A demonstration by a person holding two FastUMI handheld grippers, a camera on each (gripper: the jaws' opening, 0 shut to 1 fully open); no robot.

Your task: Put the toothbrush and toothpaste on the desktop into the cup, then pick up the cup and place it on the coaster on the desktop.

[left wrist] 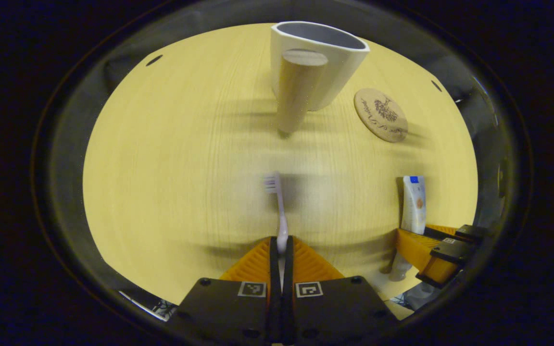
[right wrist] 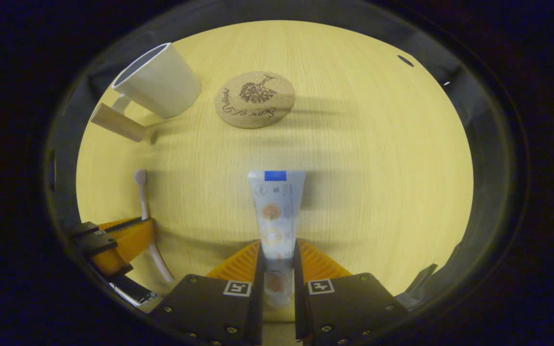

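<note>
In the left gripper view my left gripper (left wrist: 282, 245) is shut on the pale toothbrush (left wrist: 279, 206), whose bristled head points away from me over the wooden desktop (left wrist: 171, 168). Beyond it stands the white cup (left wrist: 327, 57) with a wooden handle, and the round cork coaster (left wrist: 380, 115) lies to its right. In the right gripper view my right gripper (right wrist: 277, 250) is shut on the white toothpaste tube (right wrist: 275, 211), flat end forward. The cup (right wrist: 159, 79) and coaster (right wrist: 255, 99) lie ahead to the left. The other gripper (right wrist: 123, 240) with the toothbrush (right wrist: 144, 202) shows at left.
Each view shows the other gripper close beside its own: the right gripper (left wrist: 431, 250) holds the toothpaste tube (left wrist: 414, 204) at the lower right of the left gripper view. The desktop (right wrist: 378, 168) has small dark holes near its far corners.
</note>
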